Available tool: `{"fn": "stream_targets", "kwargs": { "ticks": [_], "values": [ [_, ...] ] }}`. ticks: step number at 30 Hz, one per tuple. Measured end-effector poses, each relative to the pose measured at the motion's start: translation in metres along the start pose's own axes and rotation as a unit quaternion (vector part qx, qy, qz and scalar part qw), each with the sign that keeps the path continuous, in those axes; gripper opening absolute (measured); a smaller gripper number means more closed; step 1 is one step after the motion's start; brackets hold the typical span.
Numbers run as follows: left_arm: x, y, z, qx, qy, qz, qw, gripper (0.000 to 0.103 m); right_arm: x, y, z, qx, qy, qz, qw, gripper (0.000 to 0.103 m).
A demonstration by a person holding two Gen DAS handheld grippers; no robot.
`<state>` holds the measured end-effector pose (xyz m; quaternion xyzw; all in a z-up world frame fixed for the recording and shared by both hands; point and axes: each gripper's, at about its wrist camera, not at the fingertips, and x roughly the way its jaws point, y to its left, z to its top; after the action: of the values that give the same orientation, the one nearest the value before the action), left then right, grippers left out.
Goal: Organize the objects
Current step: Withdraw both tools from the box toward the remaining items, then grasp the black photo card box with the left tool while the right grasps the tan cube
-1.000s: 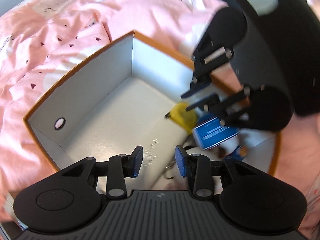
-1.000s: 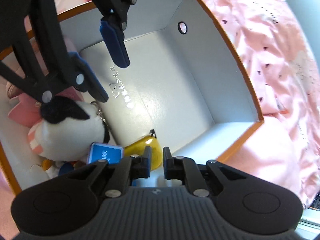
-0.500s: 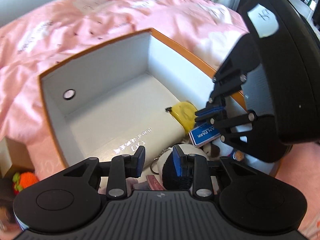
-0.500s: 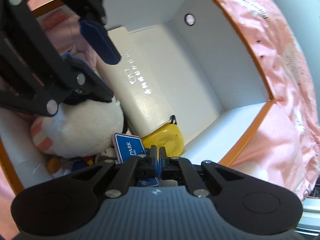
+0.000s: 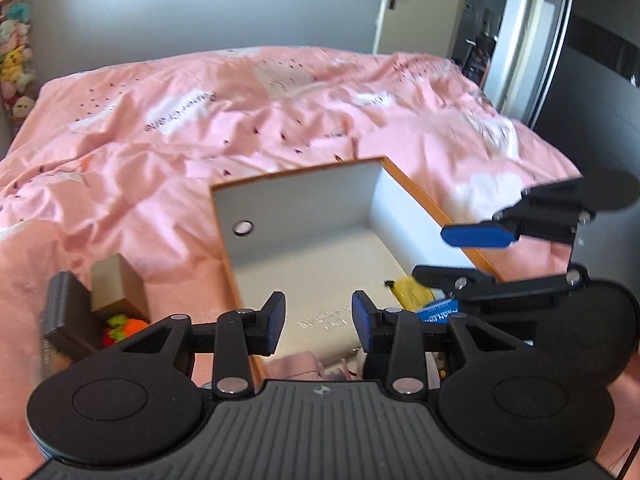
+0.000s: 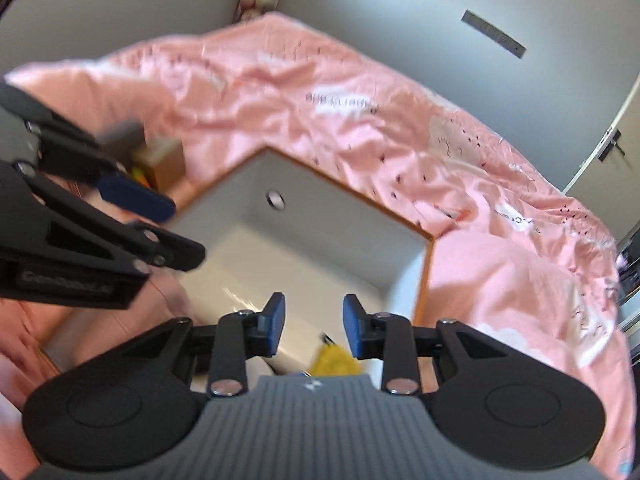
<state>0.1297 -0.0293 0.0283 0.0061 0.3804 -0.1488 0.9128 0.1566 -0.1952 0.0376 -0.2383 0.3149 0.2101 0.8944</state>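
Note:
An open white box with an orange rim [image 5: 416, 194] [image 6: 424, 236] lies on the pink bed. Inside it are a yellow object [image 5: 408, 292] [image 6: 334, 360], a blue-and-white card [image 5: 438, 310] and a long white box [image 5: 332, 320]. A pink soft item [image 5: 298, 364] shows at the box's near end. My left gripper [image 5: 319, 322] is open and empty above the box's near end. My right gripper [image 6: 313, 322] is open and empty above the yellow object; it also shows in the left wrist view [image 5: 472, 256].
Left of the box on the pink duvet [image 5: 200, 128] stand a small brown box [image 5: 116, 286], a dark grey object [image 5: 66, 316] and an orange-and-green toy [image 5: 124, 326]. A door [image 5: 416, 8] is behind the bed. Plush toys [image 5: 14, 52] hang at the far left.
Both grippers have lifted up and back from inside the box. My right gripper, shut half a second ago by the blue card, has opened; card and yellow object stay in the box.

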Motion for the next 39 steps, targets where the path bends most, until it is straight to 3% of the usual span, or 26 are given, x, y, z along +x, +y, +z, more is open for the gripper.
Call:
{"fn": "stream_targets", "kwargs": {
  "ticks": [6,12,17,20,25,39],
  "values": [
    [-0.024,0.041,0.004,-0.035,0.005,0.012,0.9993,0.041,-0.009,0.037,0.022,0.041,-0.054,0.052,0.996,0.051],
    [-0.037,0.101,0.002,-0.07,0.036,0.021,0.9966,0.041,0.008,0.071,0.055,0.056,-0.064,0.116,0.99,0.051],
    [-0.034,0.149,0.0,-0.086,0.073,0.055,0.9922,0.041,0.037,0.094,0.078,0.093,-0.048,0.155,0.982,0.051],
    [-0.028,0.174,-0.002,-0.098,0.089,0.075,0.9883,0.047,0.055,0.105,0.083,0.114,-0.036,0.162,0.979,0.051],
    [-0.005,0.205,-0.004,-0.129,0.12,0.068,0.982,0.054,0.082,0.118,0.085,0.132,-0.012,0.169,0.977,0.051],
    [0.058,0.215,-0.012,-0.045,0.217,0.051,0.9737,0.051,0.125,0.117,0.101,0.149,0.019,0.183,0.972,0.051]
  ]
}}
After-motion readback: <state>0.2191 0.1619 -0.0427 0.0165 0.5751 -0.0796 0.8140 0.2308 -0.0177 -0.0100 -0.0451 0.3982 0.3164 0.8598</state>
